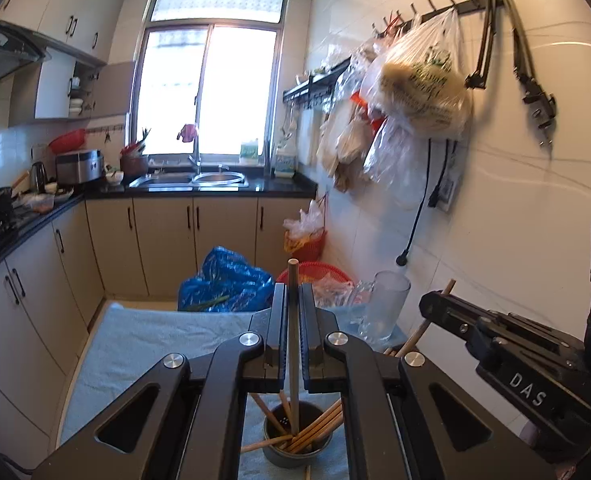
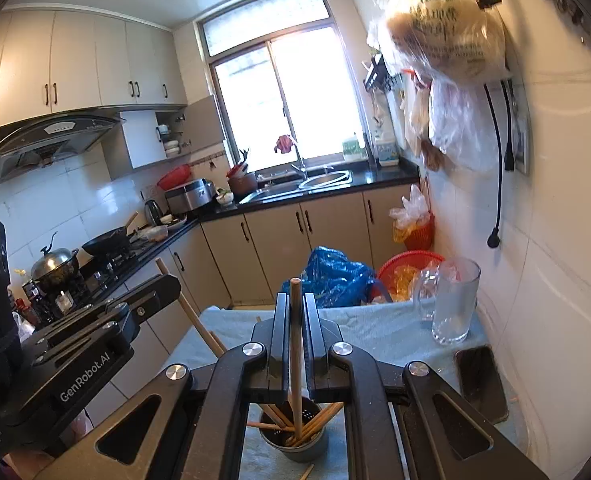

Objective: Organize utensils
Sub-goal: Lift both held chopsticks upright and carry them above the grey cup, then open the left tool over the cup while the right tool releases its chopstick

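Note:
My left gripper (image 1: 293, 292) is shut on a wooden chopstick (image 1: 293, 270) that stands upright, its lower end reaching into a dark grey perforated holder (image 1: 279, 454) with several chopsticks in it. My right gripper (image 2: 295, 300) is shut on another upright chopstick (image 2: 295, 286) above the same holder (image 2: 279, 446). Both grippers hover side by side over the holder. In the left wrist view the right gripper (image 1: 429, 304) appears at the right with its slanted chopstick (image 1: 415, 336). In the right wrist view the left gripper (image 2: 171, 280) appears at the left with its chopstick (image 2: 193, 316).
The holder stands on a table covered with a light blue towel (image 1: 155, 344). A glass mug (image 2: 451, 304) and a dark phone (image 2: 479, 380) sit at the right by the tiled wall. Beyond the table's far edge lie a blue plastic bag (image 1: 223, 280) and red baskets (image 2: 407, 264). Bags hang on wall hooks above.

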